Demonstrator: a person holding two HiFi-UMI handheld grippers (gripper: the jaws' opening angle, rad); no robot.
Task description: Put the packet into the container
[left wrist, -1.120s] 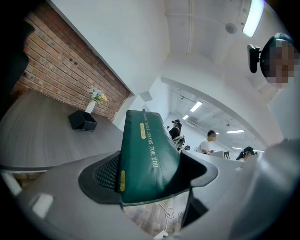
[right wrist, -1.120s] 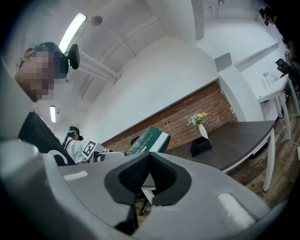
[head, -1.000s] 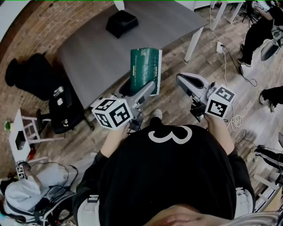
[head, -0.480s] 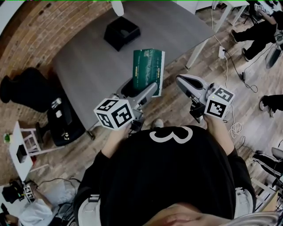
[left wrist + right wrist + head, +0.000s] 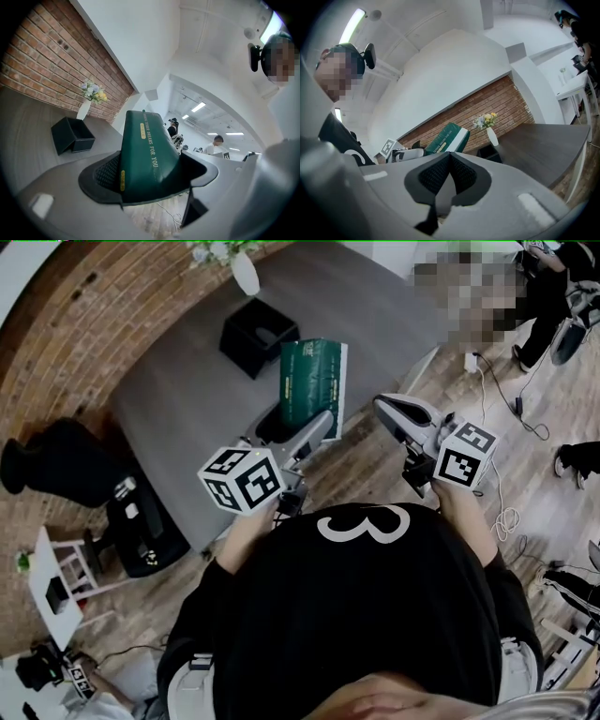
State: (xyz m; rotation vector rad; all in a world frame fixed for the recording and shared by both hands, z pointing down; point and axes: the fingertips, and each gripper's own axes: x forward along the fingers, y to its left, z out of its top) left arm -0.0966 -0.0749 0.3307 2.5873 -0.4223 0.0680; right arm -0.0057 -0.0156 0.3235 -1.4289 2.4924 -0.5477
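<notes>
Packet (image 5: pixel 312 381): green, held upright over the grey table's (image 5: pixel 187 399) near edge, apart from the black container (image 5: pixel 255 334)
Head view: left gripper (image 5: pixel 317 430) clamps the packet's lower end; right gripper (image 5: pixel 392 410) beside it, above the wooden floor (image 5: pixel 375 460)
Left gripper view: jaws pinch the packet, which covers their tips; container stands open on the table
Right gripper view: jaws pressed together, holding nothing; packet's lower end hidden behind them

Soft, even indoor light fills all 3 views, with no hard shadows. Ceiling strip lights (image 5: pixel 198 107) glow white in both gripper views, and the pale walls near them wash out. The head view is dimmer and flatter. Fisheye bending curves the brick wall (image 5: pixel 42 61) and the counter (image 5: pixel 187 371) edges. The gripper views go black at their corners. Print on the packet (image 5: pixel 147 150) reads sharp.
</notes>
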